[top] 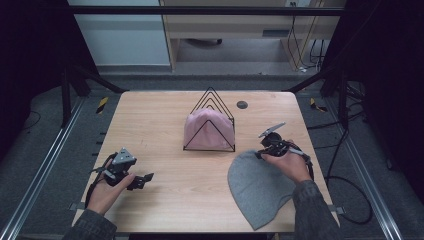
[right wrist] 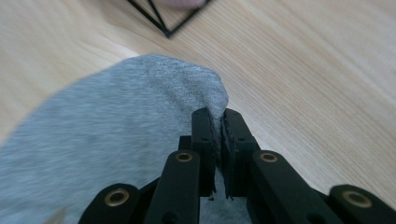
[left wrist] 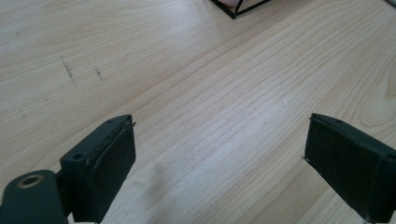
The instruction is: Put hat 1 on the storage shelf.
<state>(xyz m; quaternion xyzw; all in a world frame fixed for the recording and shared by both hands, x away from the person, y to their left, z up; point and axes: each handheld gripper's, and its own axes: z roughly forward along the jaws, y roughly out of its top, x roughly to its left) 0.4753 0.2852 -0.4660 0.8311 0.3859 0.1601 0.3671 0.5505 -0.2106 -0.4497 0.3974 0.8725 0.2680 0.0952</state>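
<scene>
1. Your left hand (top: 107, 190) came in from the bottom left of the high view and held the left gripper (top: 142, 181) low over the table (top: 160, 125), pointing toward the table's middle. In the left gripper view its jaws stood wide apart with only bare wood between them.
2. Your right hand (top: 290, 165) reached in from the bottom right, sleeve over the forearm, and held the right gripper (top: 260, 155) at the far edge of the grey beanie (top: 257, 190).
3. In the right gripper view the right gripper's (right wrist: 218, 123) jaws were clenched on a raised fold of the grey beanie (right wrist: 116, 135), pinching its rim between the pads.
4. The beanie's rest lay flat on the near right part of the table, its rounded crown toward your side.
5. A black wire rack (top: 210, 122) of triangular frames stood at the table's centre, just beyond the beanie and apart from it.
6. A pink hat (top: 207, 131) sat inside the rack, between its wires; which slot, you could not tell from these views.
7. One corner of the rack (left wrist: 238, 7) showed at the top of the left gripper view, and another (right wrist: 159, 18) at the top of the right gripper view.
8. A small dark round spot (top: 242, 104) sat on the table behind the rack.
</scene>
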